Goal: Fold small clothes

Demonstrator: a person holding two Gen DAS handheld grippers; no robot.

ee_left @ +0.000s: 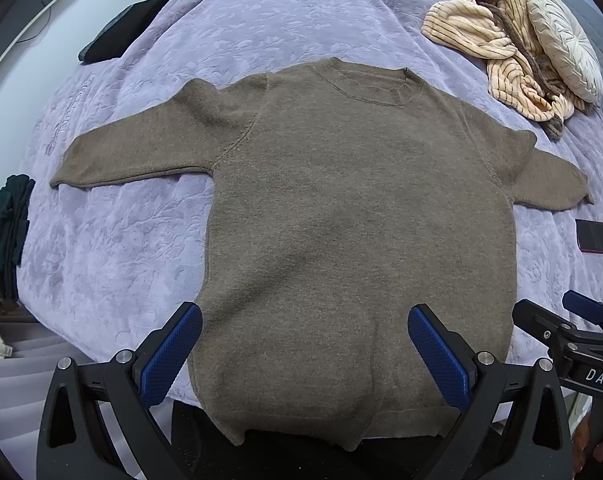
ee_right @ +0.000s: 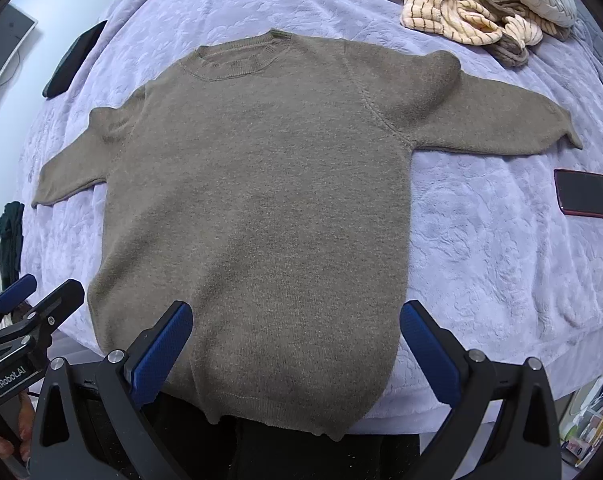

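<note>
Overhanging bed (ee_left: 121, 240) edge, sweater (ee_left: 361, 220) hem unclear.

Plain taupe-brown sweater (ee_left: 361, 220), embossed lilac bedspread (ee_left: 121, 248)

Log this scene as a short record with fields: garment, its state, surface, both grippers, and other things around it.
garment: brown sweater
state: spread flat, neck away from the camera, both sleeves out sideways, hem over the near bed edge
surface: lilac bedspread
left gripper: open, above the hem, holding nothing
right gripper: open, above the hem, holding nothing
nearby: striped cloth, round cushion, phone
</note>
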